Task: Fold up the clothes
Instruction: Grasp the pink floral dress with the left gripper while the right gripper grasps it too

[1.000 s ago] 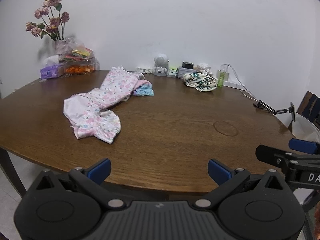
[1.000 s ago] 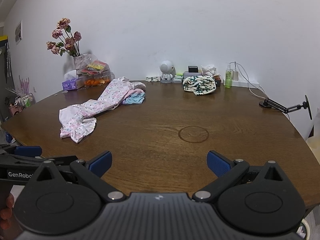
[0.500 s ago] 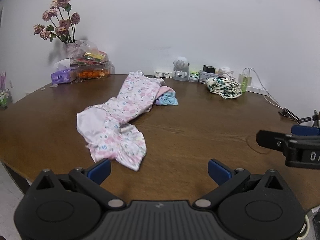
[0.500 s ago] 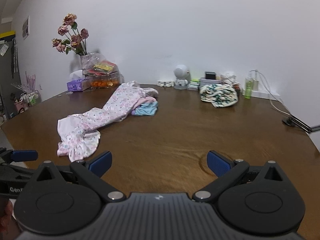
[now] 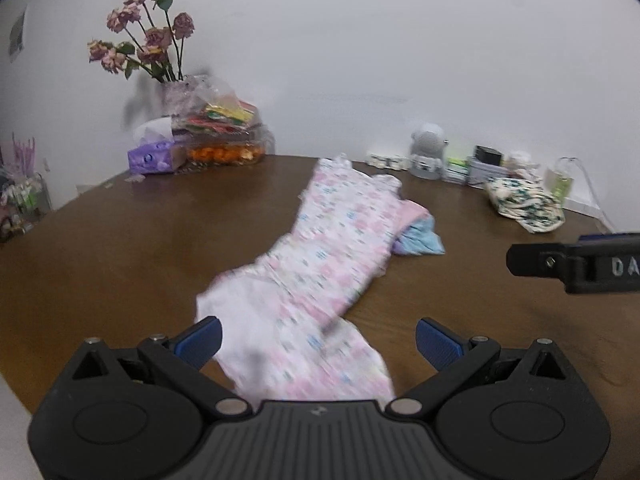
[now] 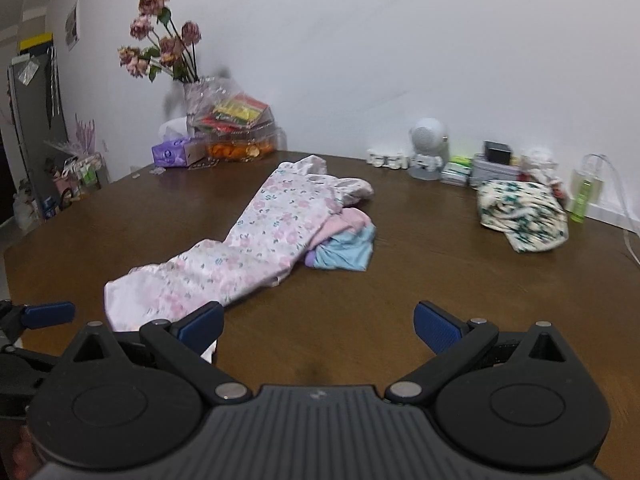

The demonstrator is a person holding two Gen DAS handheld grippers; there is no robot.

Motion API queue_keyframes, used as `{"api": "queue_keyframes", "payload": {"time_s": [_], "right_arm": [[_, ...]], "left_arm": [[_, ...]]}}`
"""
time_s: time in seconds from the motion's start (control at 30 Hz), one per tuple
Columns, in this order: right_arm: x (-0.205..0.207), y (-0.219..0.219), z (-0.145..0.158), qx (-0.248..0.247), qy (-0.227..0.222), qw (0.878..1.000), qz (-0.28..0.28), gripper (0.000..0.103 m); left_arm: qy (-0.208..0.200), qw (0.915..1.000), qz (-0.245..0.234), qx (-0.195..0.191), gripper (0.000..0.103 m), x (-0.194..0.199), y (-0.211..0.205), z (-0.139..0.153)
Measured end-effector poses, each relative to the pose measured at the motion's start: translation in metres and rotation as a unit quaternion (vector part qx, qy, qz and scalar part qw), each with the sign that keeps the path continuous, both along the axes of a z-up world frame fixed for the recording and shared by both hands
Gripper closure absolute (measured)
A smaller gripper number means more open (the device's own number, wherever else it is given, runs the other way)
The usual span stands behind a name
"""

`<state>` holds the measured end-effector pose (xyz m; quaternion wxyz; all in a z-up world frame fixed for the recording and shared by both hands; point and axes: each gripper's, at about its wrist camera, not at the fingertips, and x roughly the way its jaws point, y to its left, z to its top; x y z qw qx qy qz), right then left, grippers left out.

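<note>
A pink floral garment (image 5: 324, 264) (image 6: 240, 256) lies stretched across the brown wooden table (image 5: 120, 248) (image 6: 420, 280), its near end crumpled. Small pink and light-blue clothes (image 5: 418, 232) (image 6: 346, 244) are tucked under its far right edge. My left gripper (image 5: 318, 340) is open, low over the garment's near end, which shows between its blue pads. My right gripper (image 6: 318, 326) is open above bare table, just right of the garment; its left pad (image 6: 202, 326) overlaps the cloth's near corner. In the left wrist view the right gripper's finger (image 5: 576, 264) pokes in from the right.
A white-and-green patterned cloth (image 6: 524, 214) lies at the back right. Along the wall stand a vase of dried roses (image 5: 152, 48), a purple tissue box (image 5: 152, 158), a snack container (image 5: 226, 148), a small white robot figure (image 6: 428, 152), boxes and a green bottle (image 6: 582, 196).
Both grippers have moved forward and down over the table toward the floral garment, which now looms larger. The left gripper has reached its near end. Both stay open.
</note>
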<state>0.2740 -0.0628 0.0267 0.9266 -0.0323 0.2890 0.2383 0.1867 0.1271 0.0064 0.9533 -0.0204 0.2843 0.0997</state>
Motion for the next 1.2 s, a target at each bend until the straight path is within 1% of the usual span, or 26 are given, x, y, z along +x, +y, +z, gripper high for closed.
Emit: {"api": "queue_keyframes", "payload": {"time_s": [0.17, 0.23, 0.33, 0.47, 0.57, 0.67, 0.73, 0.77, 0.8, 0.83, 0.87, 0.9, 0.93, 0.97, 1.0, 1.03, 1.07, 1.1, 1.13, 1.2], "right_arm": [[0.057, 0.035, -0.003, -0.008, 0.023, 0.999, 0.022, 0.0], [0.08, 0.049, -0.005, -0.01, 0.031, 0.999, 0.032, 0.001], [0.113, 0.073, -0.008, -0.012, 0.039, 0.998, 0.055, 0.005], [0.155, 0.109, -0.001, -0.011, 0.034, 0.996, 0.077, 0.006], [0.189, 0.142, 0.005, -0.025, 0.024, 0.996, 0.079, 0.008], [0.228, 0.174, 0.003, -0.05, 0.025, 0.996, 0.062, 0.015], [0.253, 0.194, 0.0, -0.067, 0.029, 0.996, 0.05, 0.025], [0.266, 0.204, -0.003, -0.076, 0.034, 0.996, 0.043, 0.028], [0.277, 0.212, -0.007, -0.085, 0.043, 0.995, 0.036, 0.032], [0.287, 0.219, -0.01, -0.096, 0.054, 0.994, 0.03, 0.035], [0.295, 0.225, -0.014, -0.104, 0.063, 0.992, 0.023, 0.034], [0.303, 0.23, -0.017, -0.112, 0.071, 0.991, 0.016, 0.037], [0.309, 0.233, -0.021, -0.114, 0.077, 0.99, 0.012, 0.047], [0.312, 0.235, -0.024, -0.115, 0.083, 0.99, 0.011, 0.053], [0.315, 0.236, -0.027, -0.118, 0.091, 0.989, 0.009, 0.066], [0.317, 0.236, -0.029, -0.117, 0.097, 0.988, 0.008, 0.081], [0.316, 0.235, -0.03, -0.111, 0.098, 0.989, 0.008, 0.087], [0.313, 0.232, -0.029, -0.102, 0.093, 0.99, 0.01, 0.094], [0.309, 0.228, -0.026, -0.089, 0.083, 0.993, 0.011, 0.097], [0.301, 0.214, -0.014, -0.053, 0.058, 0.997, 0.018, 0.098]], "left_arm": [[0.01, 0.998, -0.014, 0.061, 0.001, 0.039, 0.007, -0.008], [0.016, 0.9969, -0.022, 0.073, 0.003, 0.053, 0.012, -0.013], [0.023, 0.9976, -0.023, 0.061, 0.005, 0.071, 0.028, -0.02], [0.029, 0.9989, -0.002, 0.036, 0.008, 0.091, 0.057, -0.023], [0.04, 0.9989, 0.019, 0.014, 0.01, 0.101, 0.078, -0.026], [0.056, 0.9984, 0.013, -0.004, 0.016, 0.106, 0.092, -0.033], [0.069, 0.9976, 0.002, -0.012, 0.02, 0.108, 0.097, -0.04], [0.076, 0.997, -0.003, -0.015, 0.021, 0.109, 0.099, -0.042], [0.081, 0.9964, -0.01, -0.022, 0.027, 0.109, 0.101, -0.045], [0.086, 0.9957, -0.018, -0.03, 0.033, 0.109, 0.103, -0.047], [0.09, 0.9948, -0.026, -0.039, 0.035, 0.11, 0.105, -0.048], [0.094, 0.9938, -0.033, -0.049, 0.042, 0.11, 0.107, -0.05], [0.097, 0.9929, -0.04, -0.057, 0.048, 0.111, 0.108, -0.051], [0.099, 0.9919, -0.048, -0.064, 0.052, 0.111, 0.108, -0.052], [0.099, 0.9909, -0.056, -0.072, 0.062, 0.112, 0.108, -0.053], [0.098, 0.9897, -0.065, -0.081, 0.076, 0.112, 0.108, -0.054], [0.096, 0.9887, -0.073, -0.089, 0.083, 0.112, 0.109, -0.053], [0.094, 0.9876, -0.079, -0.097, 0.088, 0.112, 0.108, -0.053], [0.089, 0.9874, -0.084, -0.101, 0.09, 0.111, 0.108, -0.051], [0.075, 0.9875, -0.092, -0.104, 0.092, 0.109, 0.107, -0.045]]}}
